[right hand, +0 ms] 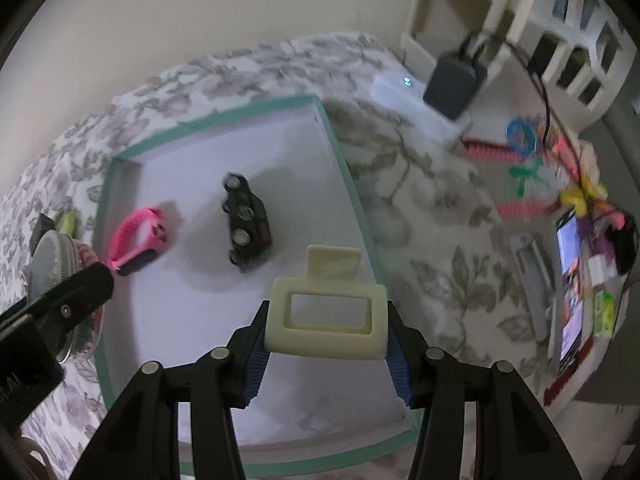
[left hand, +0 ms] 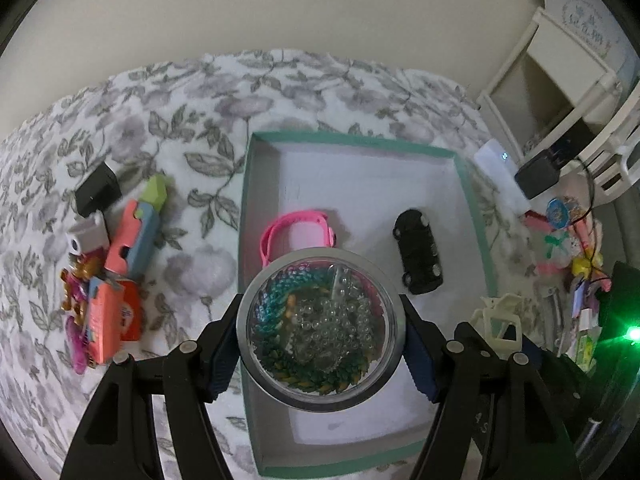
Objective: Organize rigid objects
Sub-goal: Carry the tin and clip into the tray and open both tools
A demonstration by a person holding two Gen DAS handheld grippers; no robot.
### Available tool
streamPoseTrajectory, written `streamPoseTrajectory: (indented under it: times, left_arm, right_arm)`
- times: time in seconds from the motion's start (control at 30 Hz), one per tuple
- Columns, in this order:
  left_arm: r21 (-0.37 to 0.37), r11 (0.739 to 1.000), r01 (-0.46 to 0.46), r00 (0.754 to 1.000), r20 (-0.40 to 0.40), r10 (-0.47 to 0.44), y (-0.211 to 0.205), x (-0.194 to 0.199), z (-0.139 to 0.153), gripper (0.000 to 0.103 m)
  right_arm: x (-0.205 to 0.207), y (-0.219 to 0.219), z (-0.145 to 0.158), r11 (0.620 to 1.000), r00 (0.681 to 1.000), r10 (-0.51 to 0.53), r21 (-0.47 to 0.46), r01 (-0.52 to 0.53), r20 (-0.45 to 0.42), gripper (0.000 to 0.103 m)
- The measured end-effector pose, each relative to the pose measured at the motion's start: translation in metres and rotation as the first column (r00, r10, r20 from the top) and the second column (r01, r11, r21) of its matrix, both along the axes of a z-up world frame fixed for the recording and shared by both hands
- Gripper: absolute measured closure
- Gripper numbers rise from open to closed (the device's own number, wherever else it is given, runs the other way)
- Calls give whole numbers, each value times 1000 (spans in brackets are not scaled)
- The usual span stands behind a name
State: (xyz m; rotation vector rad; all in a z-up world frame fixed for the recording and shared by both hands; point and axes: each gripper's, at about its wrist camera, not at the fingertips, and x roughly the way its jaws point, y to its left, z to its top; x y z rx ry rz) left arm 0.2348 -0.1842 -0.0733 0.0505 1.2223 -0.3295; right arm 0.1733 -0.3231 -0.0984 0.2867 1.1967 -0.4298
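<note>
My left gripper (left hand: pixel 320 344) is shut on a round clear-lidded tin of beads (left hand: pixel 318 330) and holds it over the green-rimmed white tray (left hand: pixel 476 216). My right gripper (right hand: pixel 326 344) is shut on a cream rectangular hair claw clip (right hand: pixel 326 320) above the tray's (right hand: pixel 340 152) right side. That clip (left hand: pixel 500 320) and its gripper also show at the right in the left wrist view. Inside the tray lie a pink wristband (left hand: pixel 298 232) (right hand: pixel 138 240) and a black toy car (left hand: pixel 418 256) (right hand: pixel 246 220). The tin (right hand: pixel 52 264) in the left gripper sits at the left edge of the right wrist view.
A floral blanket (left hand: pixel 168 128) covers the surface. Left of the tray lie a black charger (left hand: pixel 98 194), a pink-blue toy (left hand: pixel 136 236) and an orange box (left hand: pixel 110 320). On the right are a white power strip with black adapter (right hand: pixel 452 84), pink combs (right hand: pixel 488 148), small trinkets and a lit phone (right hand: pixel 570 280).
</note>
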Motion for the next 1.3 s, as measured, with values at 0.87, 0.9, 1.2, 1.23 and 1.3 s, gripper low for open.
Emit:
streamPoseTrajectory:
  times: [0.87, 0.9, 1.2, 1.23, 1.3]
  left_arm:
    - [113, 991, 67, 997, -47, -62, -10, -13, -51, 31]
    - [113, 992, 64, 997, -44, -60, -9, -13, -50, 31]
    - [56, 998, 32, 999, 20, -34, 4, -11, -18, 30]
    - [43, 999, 27, 999, 28, -28, 7, -11, -13, 30]
    - [26, 1000, 12, 999, 42, -13, 12, -12, -3, 30]
  right_arm:
    - [7, -1, -35, 999, 995, 3, 40, 1, -100, 46]
    - [7, -1, -35, 999, 995, 4, 43, 0, -100, 44]
    - [3, 0, -5, 1000, 999, 11, 20, -10, -33, 36]
    - [2, 0, 0, 1000, 1000, 13, 20, -13, -20, 36]
    - [-1, 1, 12, 1000, 1000, 18, 13, -18, 12, 36]
